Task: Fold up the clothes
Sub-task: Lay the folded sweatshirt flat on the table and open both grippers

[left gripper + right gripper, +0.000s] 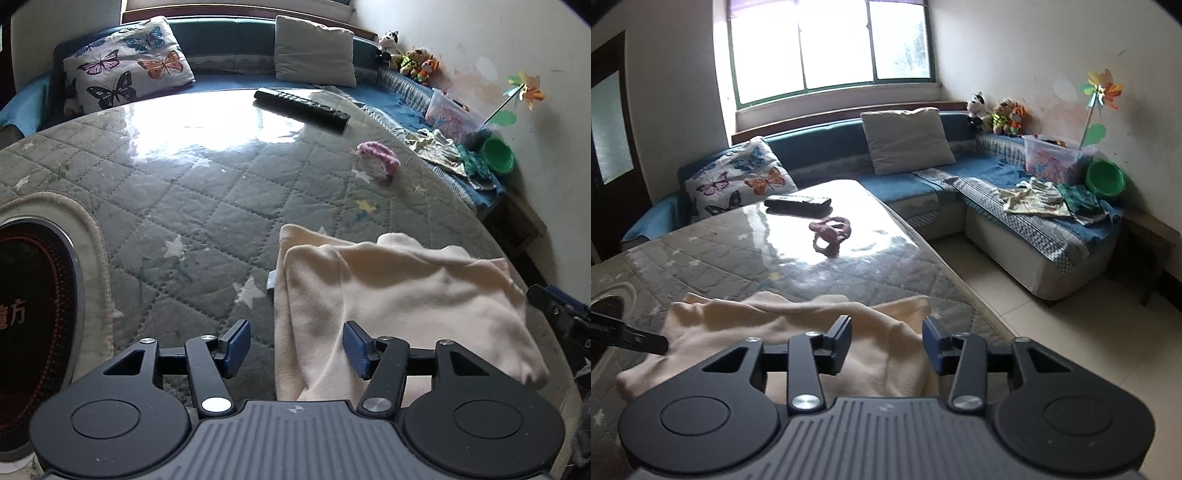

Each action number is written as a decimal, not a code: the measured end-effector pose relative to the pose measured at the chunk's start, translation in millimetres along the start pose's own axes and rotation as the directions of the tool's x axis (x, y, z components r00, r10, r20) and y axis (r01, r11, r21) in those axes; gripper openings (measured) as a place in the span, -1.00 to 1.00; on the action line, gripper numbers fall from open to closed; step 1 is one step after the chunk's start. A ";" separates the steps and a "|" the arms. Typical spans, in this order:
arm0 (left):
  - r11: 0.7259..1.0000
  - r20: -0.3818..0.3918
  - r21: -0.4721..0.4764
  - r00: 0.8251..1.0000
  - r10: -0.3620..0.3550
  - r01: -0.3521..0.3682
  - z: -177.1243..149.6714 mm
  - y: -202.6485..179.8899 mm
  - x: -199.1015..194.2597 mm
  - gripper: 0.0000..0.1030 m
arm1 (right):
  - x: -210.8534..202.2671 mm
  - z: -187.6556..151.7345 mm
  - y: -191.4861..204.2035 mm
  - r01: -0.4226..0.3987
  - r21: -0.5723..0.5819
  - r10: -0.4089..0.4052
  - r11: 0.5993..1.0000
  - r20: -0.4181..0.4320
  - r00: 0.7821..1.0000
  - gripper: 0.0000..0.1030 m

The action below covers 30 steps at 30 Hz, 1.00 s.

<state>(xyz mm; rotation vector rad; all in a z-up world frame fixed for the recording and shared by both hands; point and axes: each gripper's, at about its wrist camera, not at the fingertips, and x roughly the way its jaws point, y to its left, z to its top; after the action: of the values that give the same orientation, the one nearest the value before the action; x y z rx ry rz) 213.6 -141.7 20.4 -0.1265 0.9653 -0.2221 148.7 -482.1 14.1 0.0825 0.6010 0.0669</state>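
Note:
A cream garment (pixel 399 302) lies partly folded on the quilted grey table cover (pixel 184 206), near the table's front right edge. It also shows in the right wrist view (pixel 798 332). My left gripper (pixel 297 349) is open and empty, its jaws wide apart above the garment's left edge. My right gripper (pixel 886 343) is open and empty, hovering over the garment's right part. The other gripper's black tip (pixel 631 339) pokes in at the left of the right wrist view, and a black part (pixel 557 310) shows at the right edge of the left wrist view.
A black remote (pixel 303 105) and a pink knitted item (pixel 376 155) lie farther back on the table. A heater with a dark round face (pixel 33 314) sits at the left. A blue sofa (pixel 1015 206) with cushions, toys, clothes and a green bowl (pixel 1104 181) wraps behind and right. Tiled floor (pixel 1052 332) lies to the right.

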 end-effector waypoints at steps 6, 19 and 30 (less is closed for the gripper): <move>0.998 0.022 0.045 0.999 0.041 -0.042 -5.0 -2.3 -5.2 0.30 | -5.4 -6.0 25.3 -0.071 -0.057 0.070 0.996 -0.022 0.997 -0.12; 0.982 0.068 0.147 0.991 0.113 -0.122 -29.3 -7.6 -15.2 0.57 | -4.0 -40.9 63.1 -0.068 -0.149 0.056 0.987 -0.083 0.995 0.00; 0.970 0.102 0.186 0.985 0.136 -0.153 -51.2 -6.4 -32.2 0.88 | -15.1 -50.2 70.7 -0.048 -0.139 0.038 0.989 -0.070 0.997 0.41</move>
<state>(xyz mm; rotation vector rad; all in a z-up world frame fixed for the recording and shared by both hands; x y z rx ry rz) 152.8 -140.4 18.6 0.1120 0.8555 -0.1737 105.1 -410.3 -11.8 -0.0435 0.6603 0.1540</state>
